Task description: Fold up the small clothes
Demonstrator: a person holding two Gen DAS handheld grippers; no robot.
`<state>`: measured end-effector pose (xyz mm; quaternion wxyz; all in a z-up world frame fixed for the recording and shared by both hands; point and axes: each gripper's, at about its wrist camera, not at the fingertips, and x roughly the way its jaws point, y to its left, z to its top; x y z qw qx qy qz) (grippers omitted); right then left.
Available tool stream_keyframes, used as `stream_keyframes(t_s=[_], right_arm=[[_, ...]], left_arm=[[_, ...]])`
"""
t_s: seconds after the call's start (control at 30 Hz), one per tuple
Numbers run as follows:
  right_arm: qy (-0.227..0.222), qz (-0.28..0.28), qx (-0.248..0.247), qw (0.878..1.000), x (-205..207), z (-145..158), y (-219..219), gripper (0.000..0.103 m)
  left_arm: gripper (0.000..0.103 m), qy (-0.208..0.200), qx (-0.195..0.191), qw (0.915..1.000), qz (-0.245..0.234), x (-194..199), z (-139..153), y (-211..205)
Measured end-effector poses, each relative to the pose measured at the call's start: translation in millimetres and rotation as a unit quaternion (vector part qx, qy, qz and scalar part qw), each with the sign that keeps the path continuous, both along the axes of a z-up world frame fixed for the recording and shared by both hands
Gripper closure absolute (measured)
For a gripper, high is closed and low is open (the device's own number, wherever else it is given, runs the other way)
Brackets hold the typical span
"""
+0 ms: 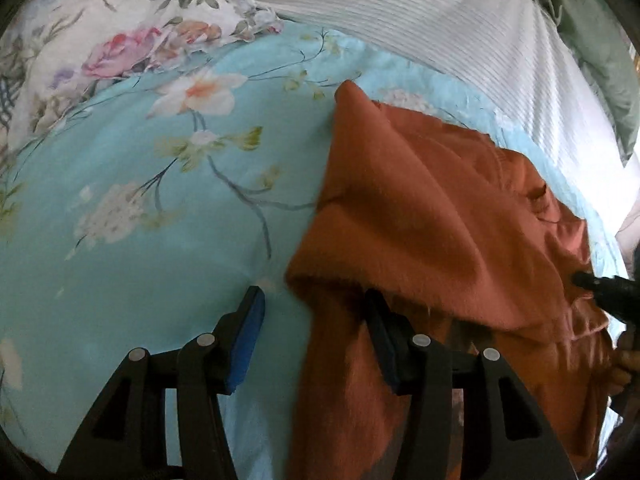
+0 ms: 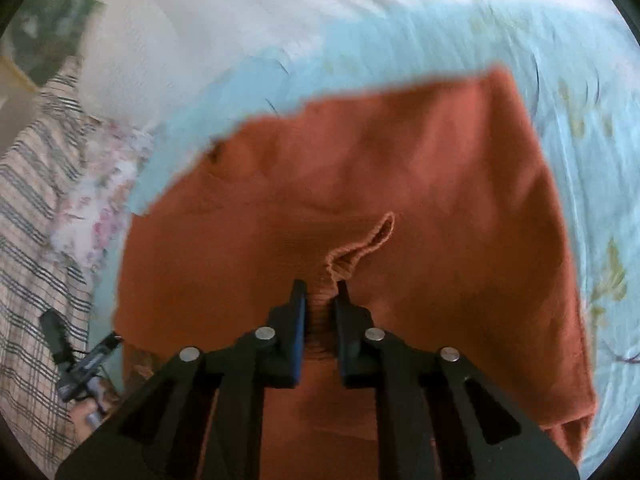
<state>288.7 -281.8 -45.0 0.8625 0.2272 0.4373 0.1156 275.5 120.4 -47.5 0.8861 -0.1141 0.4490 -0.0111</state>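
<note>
Lying on the floral bedsheet (image 1: 132, 280), rust-orange garment (image 2: 400, 168). Right claw (image 2: 320, 288) clamped on its ribbed edge. Left claw (image 1: 316, 300) apart, straddling garment's left edge, one finger on bare sheet. Open sheet leftward; pillow (image 1: 112, 32) beyond.

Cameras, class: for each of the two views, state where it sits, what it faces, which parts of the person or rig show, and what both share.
Left wrist: sits behind the left tool, facing down at the blue sheet; jaws open astride the sweater edge; right tool's tip at the frame's right.
Right wrist: sits behind the right tool, shut on the sweater's ribbed edge; a hand shows lower left.
Shared: sweater, sheet.
</note>
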Motion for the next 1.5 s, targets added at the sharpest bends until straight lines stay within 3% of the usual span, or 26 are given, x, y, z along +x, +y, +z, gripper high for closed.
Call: stream_keyframes(t_s=[0.03,0.07,0.17,0.3,0.37,0.47,0.63,0.7,0.83,0.93,1.03,1.1,1.17,1.23,1.5], right_arm=[[-0.024,-0.005,-0.004,1.0,-5.7,14.1,-2.0,0.091],[-0.051,-0.015,0.0,0.999,-13.4,29.5,-8.5,0.092],[-0.093,-0.061,0.009,0.994,-31.1,54.1,-37.8,0.093],[-0.049,-0.085,0.012,0.995,-27.4,30.9,-63.4,0.093],[-0.024,-0.081,0.01,0.996,-25.3,13.3,-62.0,0.093],[-0.021,-0.071,0.012,0.997,-28.1,6.8,-51.6,0.093],[-0.069,-0.072,-0.019,0.995,-40.2,33.8,-44.3,0.093],[-0.051,-0.074,-0.046,0.995,-38.1,28.8,-44.8,0.093],[0.032,-0.106,-0.092,0.99,-30.2,-2.2,-57.9,0.093],[0.01,-0.126,-0.079,0.989,-41.2,7.9,-64.6,0.093],[-0.022,-0.088,-0.059,0.994,-41.9,19.6,-52.6,0.091],[-0.014,-0.04,-0.072,0.997,-33.6,16.8,-32.0,0.076],[0.009,-0.008,-0.089,0.996,-25.3,2.9,-17.9,0.068],[0.048,-0.01,-0.103,0.993,-21.0,-15.3,-16.1,0.069],[0.021,-0.06,-0.061,0.996,-68.3,5.3,-42.3,0.068]], left_arm=[[0.053,-0.002,0.003,1.0,-0.002,3.6,0.3,-3.8],[0.06,-0.005,0.006,1.0,-0.003,7.6,1.8,-6.1],[0.073,-0.013,0.017,0.9998,-0.004,10.7,4.0,-13.5],[0.075,-0.015,0.066,0.9977,-0.012,9.2,-0.2,-27.3],[0.083,-0.027,0.062,0.9977,0.001,6.3,5.0,-25.5],[0.083,-0.051,0.036,0.9976,0.031,0.1,14.7,-16.4],[0.083,-0.049,0.032,0.9968,0.054,-2.7,11.6,-12.4],[0.083,-0.034,0.023,0.9978,0.053,-0.1,6.2,-9.2],[0.083,-0.026,0.019,0.9984,0.047,1.0,4.3,-8.3],[0.081,-0.022,0.026,0.9984,0.044,2.1,3.3,-10.2],[0.08,-0.016,0.027,0.9985,0.045,3.2,1.3,-10.3],[0.08,-0.014,0.033,0.9984,0.044,4.2,1.5,-12.2],[0.08,-0.013,0.034,0.9984,0.042,3.8,1.7,-11.9],[0.08,-0.01,0.027,0.9988,0.04,2.9,1.9,-9.3],[0.076,0.0,0.023,0.9995,0.02,-14.4,6.5,-4.5]])
